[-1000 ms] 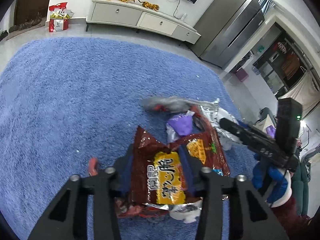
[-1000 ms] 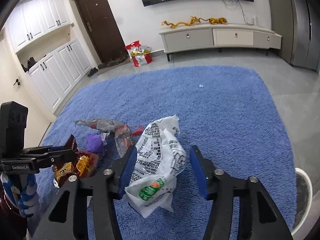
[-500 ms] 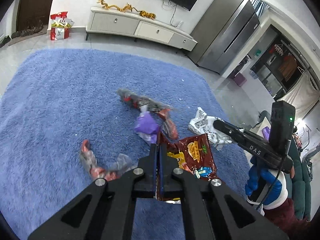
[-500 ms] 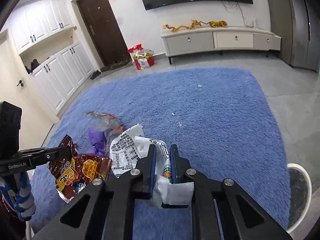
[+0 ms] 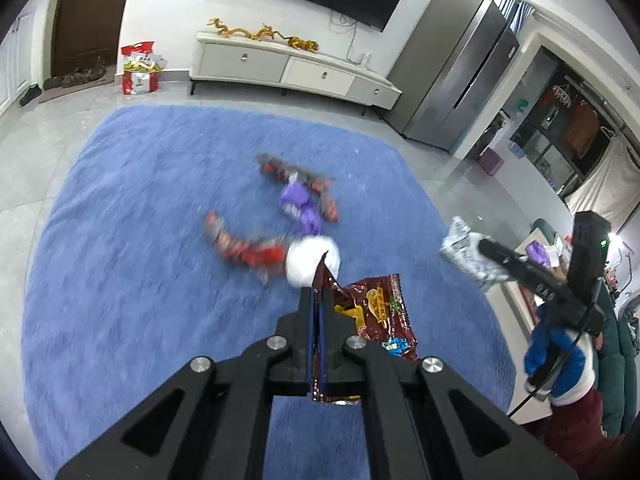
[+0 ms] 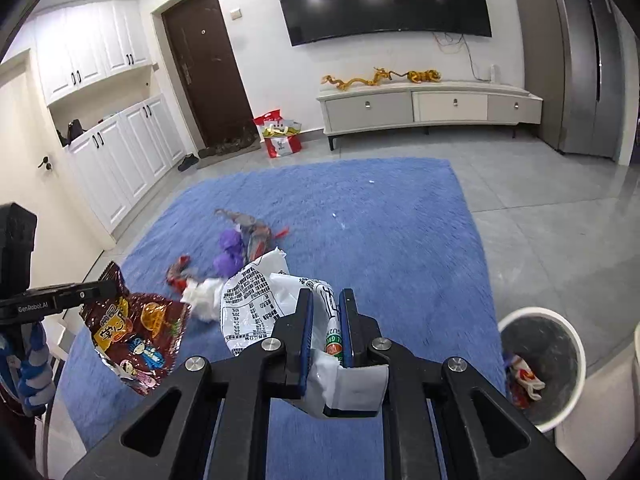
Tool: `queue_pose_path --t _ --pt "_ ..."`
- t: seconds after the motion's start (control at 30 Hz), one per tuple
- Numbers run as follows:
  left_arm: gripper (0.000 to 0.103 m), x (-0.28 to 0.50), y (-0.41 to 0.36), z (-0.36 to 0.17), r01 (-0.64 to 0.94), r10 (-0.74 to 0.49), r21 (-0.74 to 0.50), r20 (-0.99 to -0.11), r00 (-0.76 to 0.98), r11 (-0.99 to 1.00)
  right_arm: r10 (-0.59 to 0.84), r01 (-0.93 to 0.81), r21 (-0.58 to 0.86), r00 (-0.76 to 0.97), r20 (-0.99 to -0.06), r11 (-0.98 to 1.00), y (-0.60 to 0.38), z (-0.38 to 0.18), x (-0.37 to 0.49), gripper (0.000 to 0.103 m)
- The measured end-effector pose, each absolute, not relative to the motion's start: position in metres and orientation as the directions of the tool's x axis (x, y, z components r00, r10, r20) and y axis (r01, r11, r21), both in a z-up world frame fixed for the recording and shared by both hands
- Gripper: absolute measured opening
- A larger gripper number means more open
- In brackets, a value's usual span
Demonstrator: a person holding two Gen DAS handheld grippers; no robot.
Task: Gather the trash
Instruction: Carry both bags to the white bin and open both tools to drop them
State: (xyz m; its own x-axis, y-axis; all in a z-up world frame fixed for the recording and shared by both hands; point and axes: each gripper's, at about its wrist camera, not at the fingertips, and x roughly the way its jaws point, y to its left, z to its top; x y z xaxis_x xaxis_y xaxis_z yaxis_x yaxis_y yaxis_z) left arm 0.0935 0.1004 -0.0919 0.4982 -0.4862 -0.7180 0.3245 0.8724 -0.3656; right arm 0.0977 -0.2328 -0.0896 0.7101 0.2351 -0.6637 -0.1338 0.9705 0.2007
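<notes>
My left gripper (image 5: 319, 300) is shut on a brown snack bag (image 5: 380, 320), which hangs in the air to its right above the blue rug (image 5: 120, 240); the same brown snack bag (image 6: 136, 332) shows at the left of the right wrist view. My right gripper (image 6: 325, 304) is shut on a white printed plastic bag (image 6: 252, 304), lifted off the rug. On the rug lie a purple wrapper (image 6: 230, 250), red wrappers (image 5: 248, 248), a grey-red wrapper (image 6: 250, 226) and a white crumpled tissue (image 5: 312, 260). A white trash bin (image 6: 540, 364) stands at the lower right.
A grey tiled floor (image 6: 560, 220) surrounds the rug. At the far wall stand a low white TV cabinet (image 6: 428, 106) and a red gift bag (image 6: 280, 136). A tall steel fridge (image 5: 452, 72) is at the right. A person's blue-and-white gloved hand (image 5: 560, 364) holds the right gripper.
Both grippers closed on their bags, the left on the brown snack bag, the right on the white bag, and lifted them up and back off the rug. A white tissue and red wrappers came into view.
</notes>
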Motion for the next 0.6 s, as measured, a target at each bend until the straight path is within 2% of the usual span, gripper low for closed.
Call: queue_pose_path --t 0.33,0.6 --pt "0.002 0.045 0.116 -0.092 0.259 -0.463 -0.385 -0.714 0.524 0.886 0.229 -0.135 0.192 0.719 -0.656 0.972 -0.246 -0.088 0.041 0.013" --pt "0.002 0.048 0.083 -0.068 0.285 -0.463 -0.366 -0.711 0.529 0.886 0.213 -0.101 0.21 0.745 -0.632 0.973 -0.283 -0.089 0.017 0.013"
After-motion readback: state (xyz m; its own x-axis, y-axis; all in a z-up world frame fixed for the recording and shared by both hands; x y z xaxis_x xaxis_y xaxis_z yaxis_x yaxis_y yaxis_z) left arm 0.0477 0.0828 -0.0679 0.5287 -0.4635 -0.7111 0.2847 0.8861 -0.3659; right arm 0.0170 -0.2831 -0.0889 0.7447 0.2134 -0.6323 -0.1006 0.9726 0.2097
